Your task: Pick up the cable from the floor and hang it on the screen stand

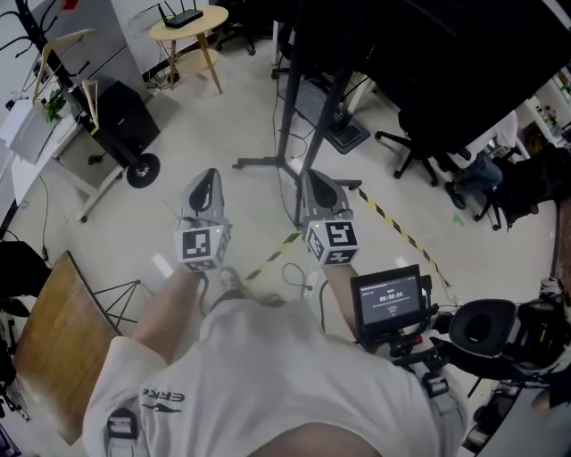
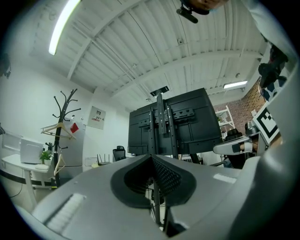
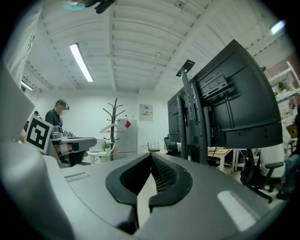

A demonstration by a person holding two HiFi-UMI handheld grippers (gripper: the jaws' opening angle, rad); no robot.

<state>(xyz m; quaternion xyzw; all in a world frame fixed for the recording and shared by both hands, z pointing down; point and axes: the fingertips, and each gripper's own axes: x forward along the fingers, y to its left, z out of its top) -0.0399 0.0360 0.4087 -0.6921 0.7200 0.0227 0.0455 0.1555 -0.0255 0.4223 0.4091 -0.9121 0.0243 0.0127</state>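
Note:
The screen stand (image 1: 290, 98) is a black pole on splayed floor legs, carrying a large black screen (image 1: 428, 54); it rises just beyond both grippers. A thin cable (image 1: 294, 271) lies looped on the floor near the person's body, below the right gripper. My left gripper (image 1: 208, 175) and right gripper (image 1: 312, 177) are held side by side, pointing level toward the stand, both shut with nothing in them. The left gripper view has the shut left gripper (image 2: 151, 157) in front of the stand (image 2: 161, 122). In the right gripper view the shut right gripper (image 3: 151, 155) has the stand (image 3: 190, 117) to its right.
Yellow-black tape (image 1: 393, 223) crosses the floor by the stand's base. A round wooden side table (image 1: 189, 22) stands at the back, a black box on a wheeled frame (image 1: 125, 116) at left, office chairs (image 1: 419, 152) at right. A coat rack (image 2: 61, 122) and a standing person (image 3: 58, 115) are farther off.

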